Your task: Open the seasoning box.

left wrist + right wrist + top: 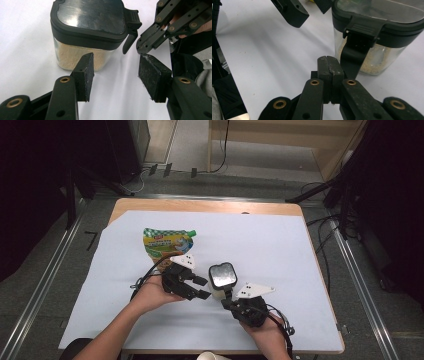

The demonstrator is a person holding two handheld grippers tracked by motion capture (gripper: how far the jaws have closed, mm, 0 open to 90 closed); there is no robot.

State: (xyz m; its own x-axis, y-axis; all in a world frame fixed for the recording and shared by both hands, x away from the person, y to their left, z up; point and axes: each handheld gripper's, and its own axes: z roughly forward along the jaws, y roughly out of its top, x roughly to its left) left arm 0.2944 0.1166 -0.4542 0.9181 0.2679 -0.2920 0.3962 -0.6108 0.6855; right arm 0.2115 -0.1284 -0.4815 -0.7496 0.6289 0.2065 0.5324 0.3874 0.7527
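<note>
Left gripper (pixel 113 75), jaws parted and empty, flanks the jar (pixel 85 32); closed right gripper (pixel 329 65) noses its latch (pixel 355 53) to unclip it.

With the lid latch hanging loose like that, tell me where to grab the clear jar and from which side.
Grip the jar on its clear body below the black lid, probably across two flat walls. Come in level from the left gripper side; its jaws stand open there, away from the latch.

High view looks down; both tongs' close views share the jar (pixel 87 30).
</note>
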